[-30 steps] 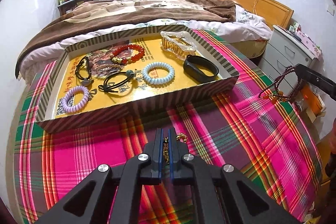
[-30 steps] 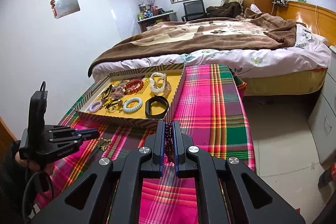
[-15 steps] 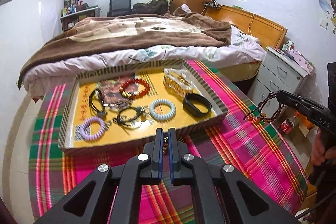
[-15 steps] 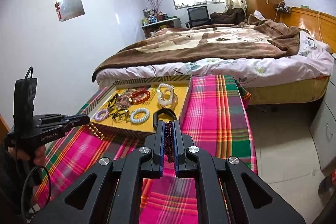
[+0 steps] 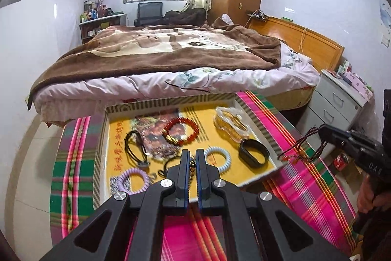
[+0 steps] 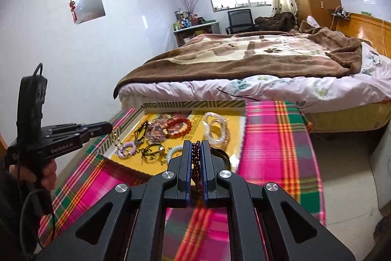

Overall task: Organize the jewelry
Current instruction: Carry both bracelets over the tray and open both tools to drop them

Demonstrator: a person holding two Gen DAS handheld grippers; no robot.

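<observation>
A striped tray (image 5: pixel 171 103) with a yellow floor sits on the plaid-covered table (image 5: pixel 305 190). It holds a red bead bracelet (image 5: pixel 180 130), a blue coil band (image 5: pixel 217 158), a purple coil band (image 5: pixel 134 179), a black band (image 5: pixel 254 153) and a clear bag of gold bangles (image 5: pixel 231 125). My left gripper (image 5: pixel 193 155) is shut on a gold bead chain (image 5: pixel 192 166), above the tray's near edge. My right gripper (image 6: pixel 196 146) is shut on a dark purple bead bracelet (image 6: pixel 195 160), above the tray's near right corner; it also shows in the left wrist view (image 5: pixel 322 132) with the bracelet hanging.
A bed (image 5: pixel 171 53) with a brown blanket stands just behind the table. A grey drawer unit (image 5: pixel 339 99) is at the right, with a red can (image 5: pixel 341 160) on the floor below. The tray (image 6: pixel 195 104) also shows in the right wrist view.
Both grippers have risen from the tablecloth and moved toward the tray, each carrying its piece. The gold chain has been lifted off the cloth.
</observation>
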